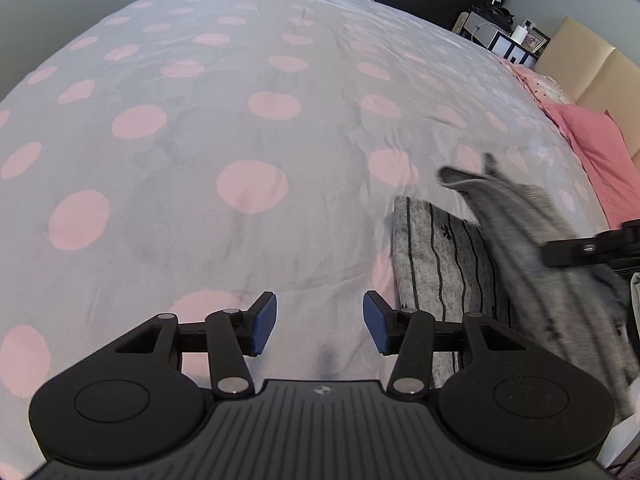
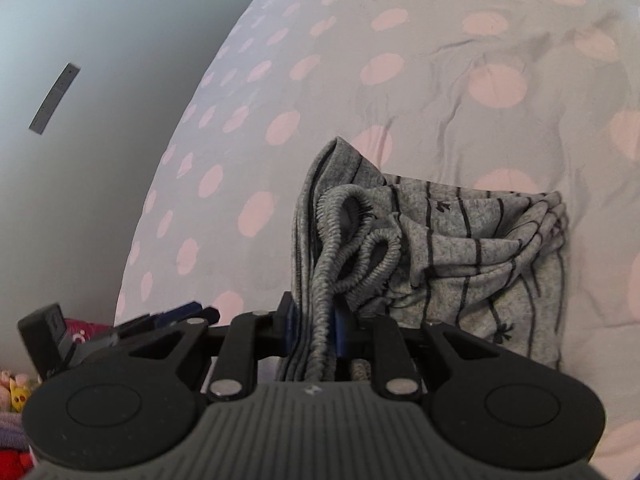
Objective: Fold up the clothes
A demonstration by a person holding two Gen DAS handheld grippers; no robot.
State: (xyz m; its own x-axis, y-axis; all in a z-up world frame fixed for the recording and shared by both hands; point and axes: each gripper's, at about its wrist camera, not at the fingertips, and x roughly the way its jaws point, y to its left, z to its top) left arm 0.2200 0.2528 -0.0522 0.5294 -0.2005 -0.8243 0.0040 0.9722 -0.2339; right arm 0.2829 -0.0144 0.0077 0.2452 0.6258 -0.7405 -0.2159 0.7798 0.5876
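A grey garment with thin black stripes (image 2: 460, 240) lies on the bedspread, and its ribbed elastic waistband (image 2: 352, 236) is bunched and lifted. My right gripper (image 2: 314, 326) is shut on that bunched waistband, whose folds run down between the blue pads. In the left wrist view the same garment (image 1: 440, 264) lies at the right, one part raised and blurred by motion. My left gripper (image 1: 320, 322) hovers open over bare bedspread to the left of the garment, with nothing between its blue pads (image 1: 266, 324).
The bed is covered by a pale lilac spread with pink dots (image 1: 200, 140). Pink pillows (image 1: 592, 148) and a beige headboard (image 1: 592, 64) are at the far right. A shelf with small items (image 1: 500, 36) stands behind. Plush toys (image 2: 14, 392) lie beside the bed.
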